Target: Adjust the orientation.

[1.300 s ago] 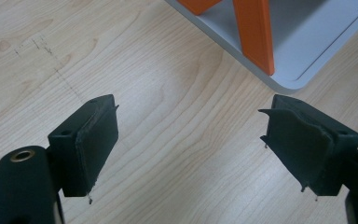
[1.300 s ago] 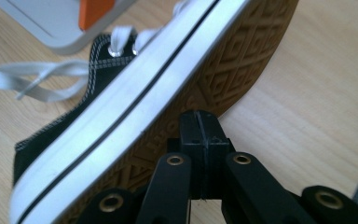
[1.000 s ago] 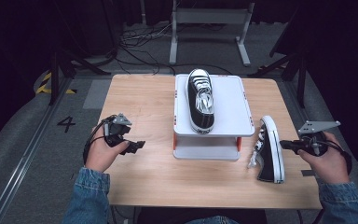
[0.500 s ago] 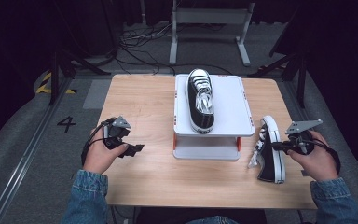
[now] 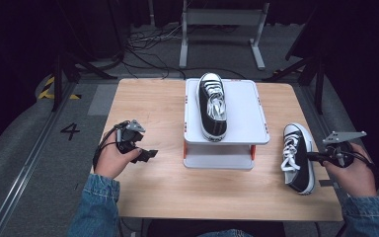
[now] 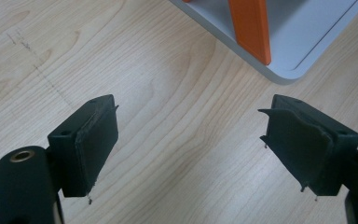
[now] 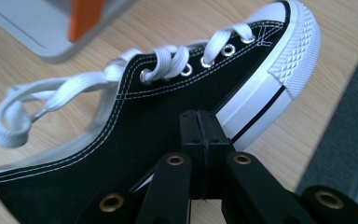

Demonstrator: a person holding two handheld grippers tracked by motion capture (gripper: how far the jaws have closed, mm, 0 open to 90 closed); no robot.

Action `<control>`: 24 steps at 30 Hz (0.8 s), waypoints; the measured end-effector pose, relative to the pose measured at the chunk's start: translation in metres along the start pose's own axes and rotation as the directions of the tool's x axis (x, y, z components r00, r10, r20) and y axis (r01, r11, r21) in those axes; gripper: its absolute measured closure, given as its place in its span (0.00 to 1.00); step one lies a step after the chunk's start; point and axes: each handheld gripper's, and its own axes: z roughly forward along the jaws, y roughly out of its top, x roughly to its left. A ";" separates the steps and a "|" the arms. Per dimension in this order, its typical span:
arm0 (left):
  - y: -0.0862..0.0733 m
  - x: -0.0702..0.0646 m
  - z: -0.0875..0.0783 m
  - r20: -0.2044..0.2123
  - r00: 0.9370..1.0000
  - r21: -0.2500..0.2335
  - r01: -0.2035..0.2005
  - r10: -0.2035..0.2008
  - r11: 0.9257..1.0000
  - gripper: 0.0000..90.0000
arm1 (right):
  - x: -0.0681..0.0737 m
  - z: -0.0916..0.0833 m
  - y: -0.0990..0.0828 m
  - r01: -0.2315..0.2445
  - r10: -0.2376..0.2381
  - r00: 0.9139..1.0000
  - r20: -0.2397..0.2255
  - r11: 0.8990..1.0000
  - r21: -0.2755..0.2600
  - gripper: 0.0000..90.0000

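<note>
In the high view, one black-and-white sneaker (image 5: 212, 105) already lies on top of the white raised tray (image 5: 244, 111) in the middle of the wooden table (image 5: 148, 106), toe pointing away from the person. Its mate, the second sneaker (image 5: 297, 157), lies on the tabletop to the right of the tray, well apart from the first. The right gripper (image 5: 312, 157) sits against that shoe's outer side, and the left gripper (image 5: 148, 154) hovers over bare wood left of the tray. I judge the job half done: one shoe placed, the other yet to be lifted up beside it.

In the left gripper view, the two black jaws stand wide apart with nothing between them; below lies bare wood, and a corner of the tray with an orange leg (image 6: 251, 25) shows above.

In the right gripper view, the jaws are pressed together, nothing clamped, their tip resting at the canvas side of the second sneaker (image 7: 121, 140) just above its white sole. White laces (image 7: 37, 105) trail loose toward the tray. The jaws would have to part before any grasp.
</note>
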 end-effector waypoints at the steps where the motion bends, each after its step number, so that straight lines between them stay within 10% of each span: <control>1: 0.001 0.000 0.001 0.002 1.000 0.001 0.000 0.000 1.000 0.19 | -0.002 0.000 -0.002 -0.003 0.003 1.000 0.014 1.000 0.010 1.00; 7: 0.004 0.000 0.003 0.019 1.000 0.007 -0.007 0.007 1.000 0.19 | -0.016 0.010 -0.023 -0.038 0.029 0.996 0.083 0.994 0.103 1.00; 10: 0.006 0.000 0.003 0.010 1.000 0.002 -0.008 0.008 1.000 0.19 | -0.025 0.018 -0.035 -0.091 0.092 0.996 -0.002 0.994 0.063 1.00; 15: 0.006 0.001 0.005 0.010 1.000 0.002 -0.010 0.010 1.000 0.19 | -0.030 0.004 -0.037 -0.110 0.110 0.994 0.001 0.994 0.015 1.00; 24: 0.006 0.001 0.004 0.020 1.000 0.010 -0.008 0.008 1.000 0.19 | -0.023 -0.034 -0.028 -0.073 0.073 0.997 -0.007 0.990 -0.122 0.66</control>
